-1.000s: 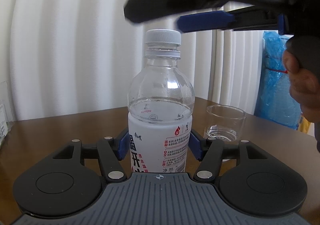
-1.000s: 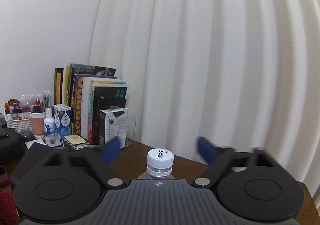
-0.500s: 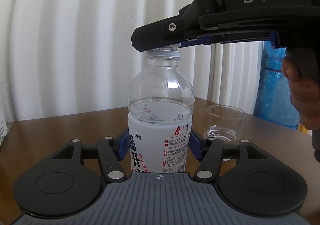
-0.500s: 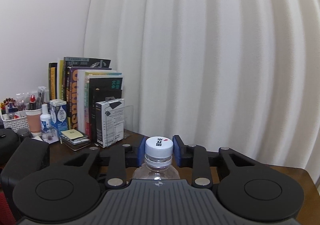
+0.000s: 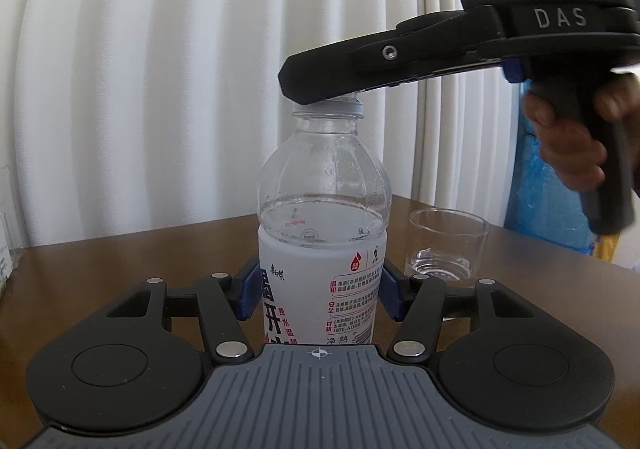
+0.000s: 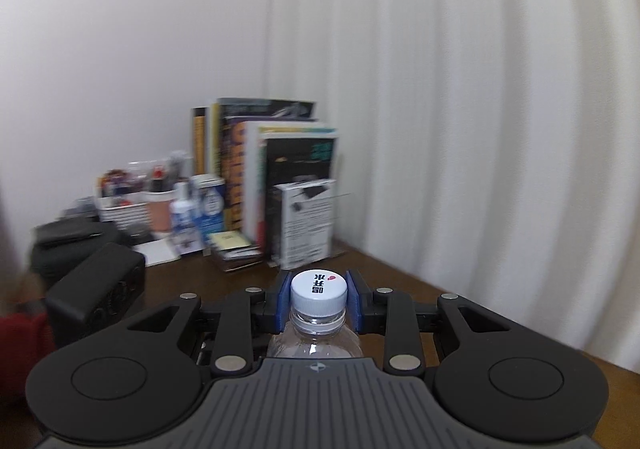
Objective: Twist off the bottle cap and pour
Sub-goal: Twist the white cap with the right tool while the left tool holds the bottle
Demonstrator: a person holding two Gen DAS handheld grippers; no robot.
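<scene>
A clear water bottle [image 5: 324, 225] with a white label stands upright on the brown table [image 5: 120, 261], about half full. My left gripper [image 5: 320, 289] is shut on its body at the label. My right gripper [image 6: 319, 299] is shut on the white cap [image 6: 319, 291]; in the left wrist view it comes in from the right over the bottle top [image 5: 384, 61], hiding the cap. An empty clear glass [image 5: 446, 245] stands just right of the bottle, behind my left gripper's right finger.
White curtains hang behind the table. A row of books [image 6: 264, 177], a white box [image 6: 306, 221], small bottles and a pen basket [image 6: 128, 201] stand at the far left. A black case [image 6: 96, 285] lies near. A blue bag [image 5: 548, 201] is at the right.
My right gripper came down over the cap and shut on it. It then swung round the bottle top with the cap; the printing on the cap has turned. The left gripper stayed still.
</scene>
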